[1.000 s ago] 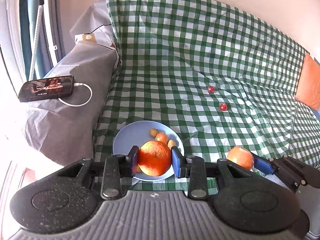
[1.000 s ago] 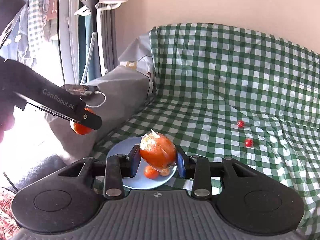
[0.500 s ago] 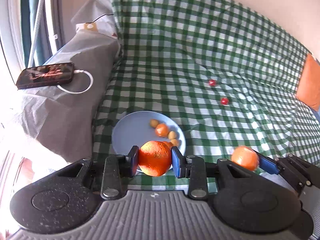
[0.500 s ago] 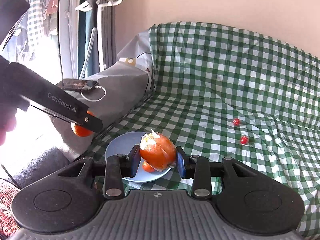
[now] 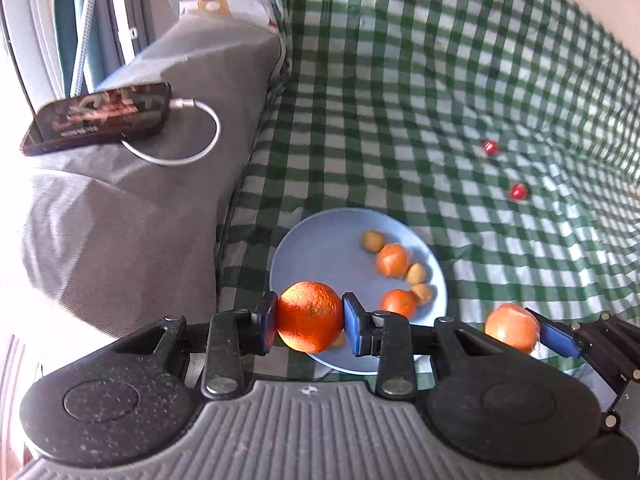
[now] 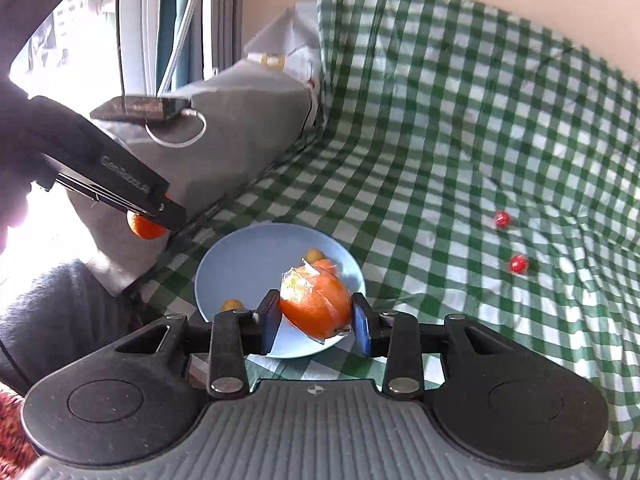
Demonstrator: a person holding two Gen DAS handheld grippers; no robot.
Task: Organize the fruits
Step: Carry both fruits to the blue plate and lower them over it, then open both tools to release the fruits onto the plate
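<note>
My left gripper (image 5: 310,320) is shut on an orange (image 5: 310,316), held above the near left rim of a blue plate (image 5: 320,248). The plate holds two small oranges (image 5: 393,259) and several small yellow fruits (image 5: 373,240). My right gripper (image 6: 315,318) is shut on a plastic-wrapped orange (image 6: 316,306) above the same plate (image 6: 248,264); it also shows at the right in the left wrist view (image 5: 512,327). The left gripper and its orange (image 6: 144,227) show at the left in the right wrist view. Two red cherry tomatoes (image 5: 490,147) (image 5: 519,191) lie on the checked cloth.
The green-and-white checked cloth (image 5: 400,100) covers a sofa seat and back. A grey armrest (image 5: 120,220) at the left carries a phone (image 5: 100,118) with a white cable. A window and pole stand beyond it.
Both grippers have moved closer to the plate, each still holding its orange. The plate now looks larger and lies right under both.
</note>
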